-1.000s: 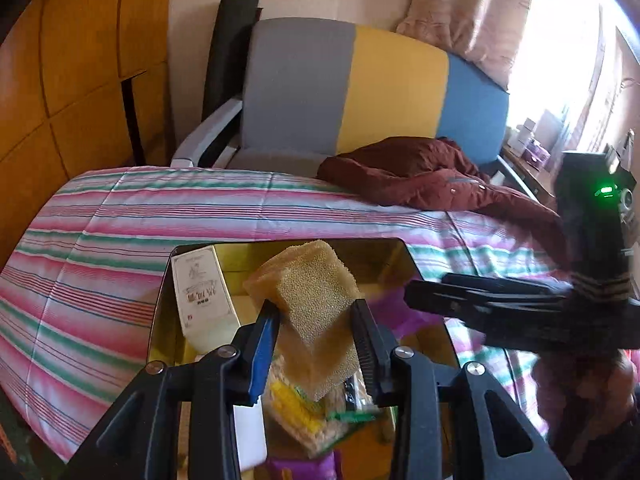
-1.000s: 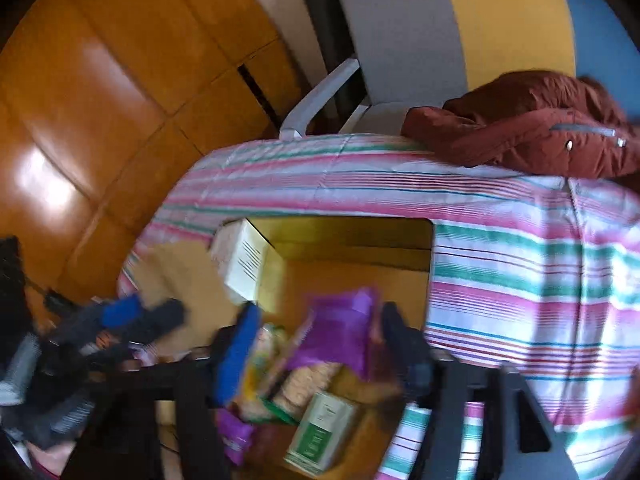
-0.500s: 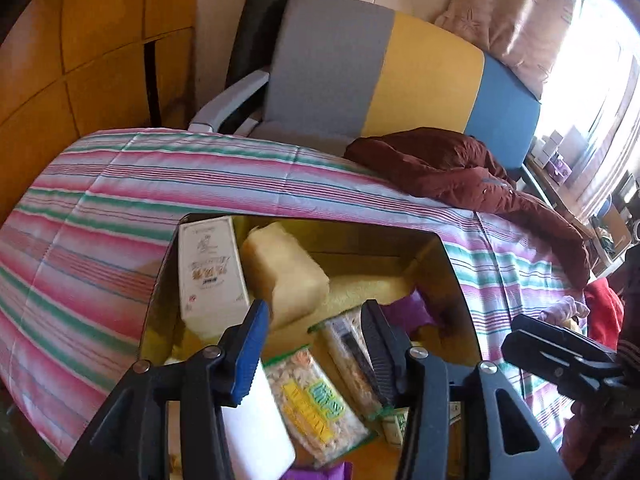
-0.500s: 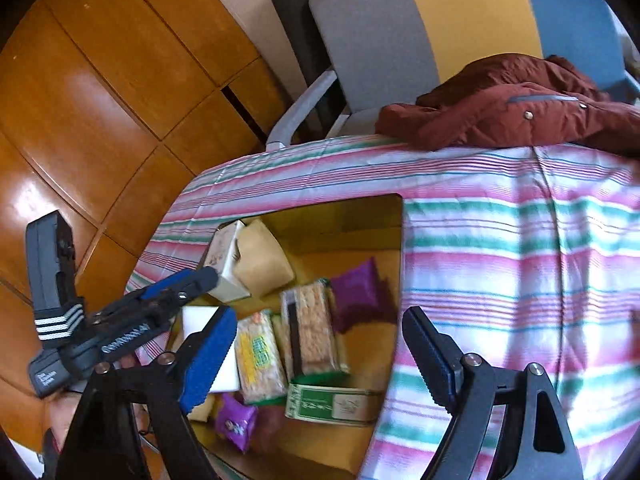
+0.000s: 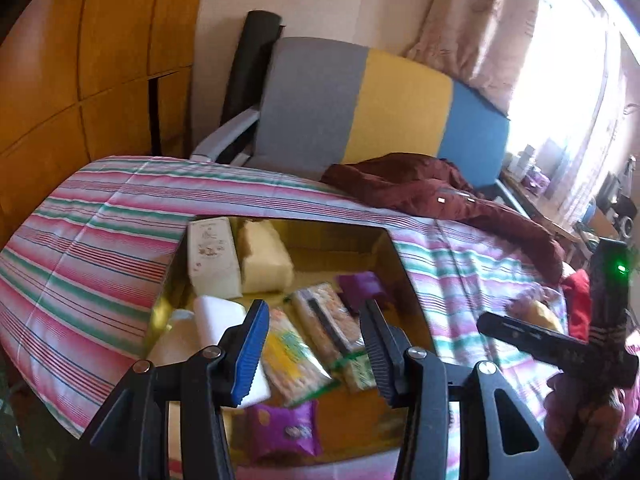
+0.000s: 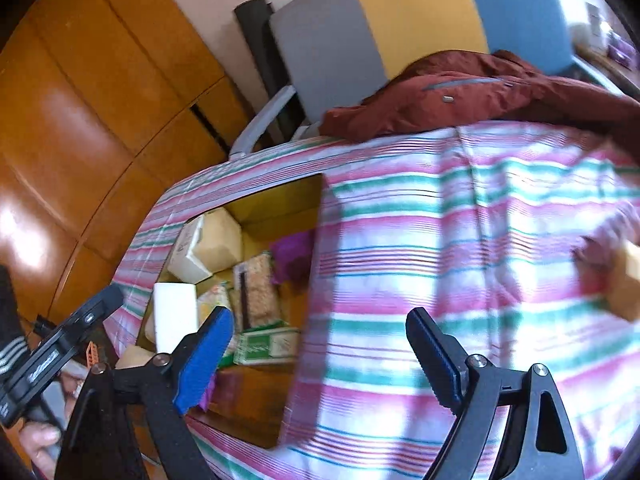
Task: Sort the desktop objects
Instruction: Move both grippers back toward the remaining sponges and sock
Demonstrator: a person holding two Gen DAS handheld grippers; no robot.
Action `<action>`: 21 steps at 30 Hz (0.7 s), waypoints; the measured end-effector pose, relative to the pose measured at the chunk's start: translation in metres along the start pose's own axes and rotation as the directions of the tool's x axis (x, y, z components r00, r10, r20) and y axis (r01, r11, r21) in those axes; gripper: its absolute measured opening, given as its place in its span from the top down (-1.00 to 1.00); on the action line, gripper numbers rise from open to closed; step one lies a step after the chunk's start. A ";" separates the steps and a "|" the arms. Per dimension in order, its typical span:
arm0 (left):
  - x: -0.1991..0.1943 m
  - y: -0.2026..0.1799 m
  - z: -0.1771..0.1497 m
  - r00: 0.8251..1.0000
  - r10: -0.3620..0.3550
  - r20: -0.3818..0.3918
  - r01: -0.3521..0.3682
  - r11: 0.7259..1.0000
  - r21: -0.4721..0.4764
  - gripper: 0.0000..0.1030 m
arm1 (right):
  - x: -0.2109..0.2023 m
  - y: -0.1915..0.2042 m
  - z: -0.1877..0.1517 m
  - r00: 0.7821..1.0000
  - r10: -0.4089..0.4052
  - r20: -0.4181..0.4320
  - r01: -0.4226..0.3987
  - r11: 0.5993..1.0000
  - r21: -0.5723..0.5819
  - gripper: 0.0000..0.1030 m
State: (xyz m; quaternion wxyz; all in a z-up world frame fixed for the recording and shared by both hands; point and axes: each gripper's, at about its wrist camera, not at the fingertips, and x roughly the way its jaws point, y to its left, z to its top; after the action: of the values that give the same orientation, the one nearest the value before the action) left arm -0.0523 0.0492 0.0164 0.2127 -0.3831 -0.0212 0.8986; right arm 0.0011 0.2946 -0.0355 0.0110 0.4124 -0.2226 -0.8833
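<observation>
An open cardboard box [image 5: 340,240] sits sunk in the striped cloth [image 5: 100,240]. It holds a yellow sponge [image 5: 266,260], a white carton [image 5: 212,256], snack packs [image 5: 292,356] and purple packets [image 5: 360,286]. My left gripper [image 5: 314,312] hovers over the box, open, with nothing between its fingers. My right gripper [image 6: 320,316] hangs above the cloth [image 6: 440,240] just right of the box [image 6: 280,204]; its jaws are opening and hold nothing. A yellowish block [image 6: 628,276] lies blurred at the far right of the cloth. Each gripper shows at the edge of the other's view.
A dark red jacket [image 5: 420,192] lies on the far side of the cloth. Behind it stands a grey, yellow and blue chair [image 5: 360,100]. Wooden panels [image 6: 80,100] line the left. A cluttered shelf [image 5: 532,172] stands by the bright window.
The left gripper let go of the yellow sponge, which now lies in the box, and drew back. The right gripper dropped the purple packet into the box, widened and swung right over the cloth.
</observation>
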 end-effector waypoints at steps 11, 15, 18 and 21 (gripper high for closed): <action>0.009 -0.074 -0.032 0.975 -0.187 -0.120 0.201 0.972 0.118 0.09 | -0.060 -0.109 -0.021 0.980 -0.196 0.034 0.184 0.958 0.219 -0.74; 0.017 -0.097 -0.041 0.960 -0.223 -0.170 0.247 0.959 0.138 0.10 | -0.097 -0.161 -0.028 0.958 -0.280 0.056 0.246 0.908 0.341 -0.76; 0.020 -0.115 -0.049 0.953 -0.236 -0.190 0.271 0.945 0.184 0.10 | -0.121 -0.193 -0.032 0.940 -0.334 0.066 0.275 0.859 0.431 -0.79; 0.023 -0.132 -0.057 0.946 -0.240 -0.218 0.287 0.932 0.223 0.10 | -0.142 -0.228 -0.037 0.934 -0.349 0.075 0.256 0.802 0.540 -0.79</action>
State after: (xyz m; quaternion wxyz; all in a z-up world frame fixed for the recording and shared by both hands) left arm 0.0213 0.1712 -0.0132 0.3797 -0.4292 0.0615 0.8172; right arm 0.1593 0.5141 -0.0457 -0.2619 0.3529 -0.3850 -0.8116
